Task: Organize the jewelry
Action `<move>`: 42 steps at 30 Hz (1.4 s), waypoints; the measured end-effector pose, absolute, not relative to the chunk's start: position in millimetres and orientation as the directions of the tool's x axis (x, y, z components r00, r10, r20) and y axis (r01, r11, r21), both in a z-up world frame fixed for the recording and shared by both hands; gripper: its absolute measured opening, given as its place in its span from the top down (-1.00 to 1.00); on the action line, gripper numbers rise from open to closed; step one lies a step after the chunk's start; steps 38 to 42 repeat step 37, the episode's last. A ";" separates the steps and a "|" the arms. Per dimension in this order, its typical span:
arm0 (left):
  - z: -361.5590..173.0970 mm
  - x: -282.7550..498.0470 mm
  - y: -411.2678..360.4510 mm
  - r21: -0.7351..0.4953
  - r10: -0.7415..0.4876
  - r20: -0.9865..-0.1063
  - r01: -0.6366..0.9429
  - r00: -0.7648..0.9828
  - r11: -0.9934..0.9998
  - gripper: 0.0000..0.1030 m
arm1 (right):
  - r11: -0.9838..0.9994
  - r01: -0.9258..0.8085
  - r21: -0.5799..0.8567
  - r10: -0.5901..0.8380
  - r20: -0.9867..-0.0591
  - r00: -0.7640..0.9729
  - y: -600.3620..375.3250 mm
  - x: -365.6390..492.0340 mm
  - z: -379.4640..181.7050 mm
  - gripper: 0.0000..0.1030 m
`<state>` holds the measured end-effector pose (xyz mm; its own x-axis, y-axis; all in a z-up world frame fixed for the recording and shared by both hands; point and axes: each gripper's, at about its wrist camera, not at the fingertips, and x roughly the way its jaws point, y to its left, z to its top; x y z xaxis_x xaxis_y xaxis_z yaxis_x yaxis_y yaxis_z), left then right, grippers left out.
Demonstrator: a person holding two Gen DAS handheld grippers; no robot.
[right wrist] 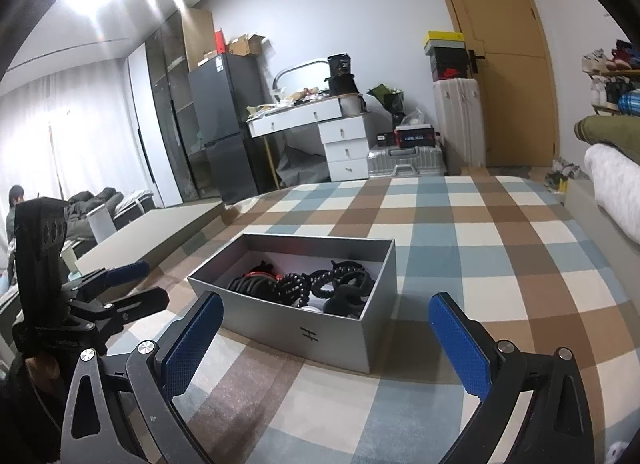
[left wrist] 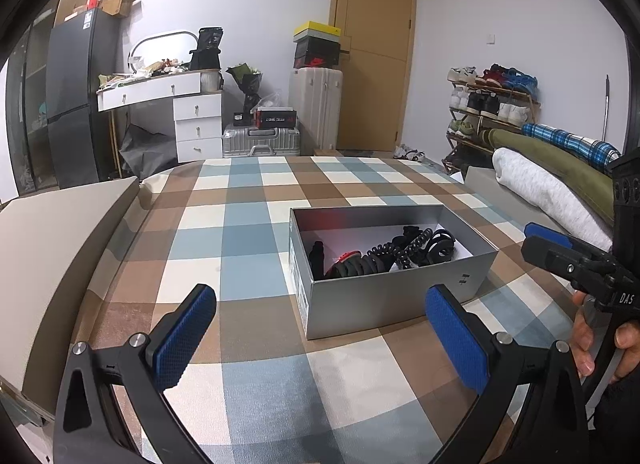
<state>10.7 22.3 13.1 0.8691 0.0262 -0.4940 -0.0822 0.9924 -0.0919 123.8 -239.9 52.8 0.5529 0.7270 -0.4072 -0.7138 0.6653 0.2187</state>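
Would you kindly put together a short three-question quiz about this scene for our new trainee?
1. True or false: the grey box on the checked bedspread has its lid on.
2. Multiple choice: what lies inside the box? A) dark coiled hair ties and clips B) folded socks C) nothing
3. Fill the gap: the left hand-held gripper and the right hand-held gripper are both ____ and hold nothing.

Key: 1 false, the box is open at the top; 2 A; 3 open.
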 end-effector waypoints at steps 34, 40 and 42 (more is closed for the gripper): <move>14.2 8.5 21.6 -0.096 0.029 -0.488 -0.086 0.872 0.992 -0.98 | 0.666 -0.716 0.207 0.722 -0.419 0.551 -238.6 126.0 54.2 -1.00; 14.2 8.4 21.6 -0.100 0.023 -0.488 -0.082 0.873 0.992 -0.98 | 0.666 -0.716 0.208 0.722 -0.419 0.550 -238.5 126.0 54.4 -1.00; 14.2 8.4 21.6 -0.100 0.023 -0.488 -0.082 0.873 0.992 -0.98 | 0.666 -0.716 0.208 0.722 -0.419 0.550 -238.5 126.0 54.4 -1.00</move>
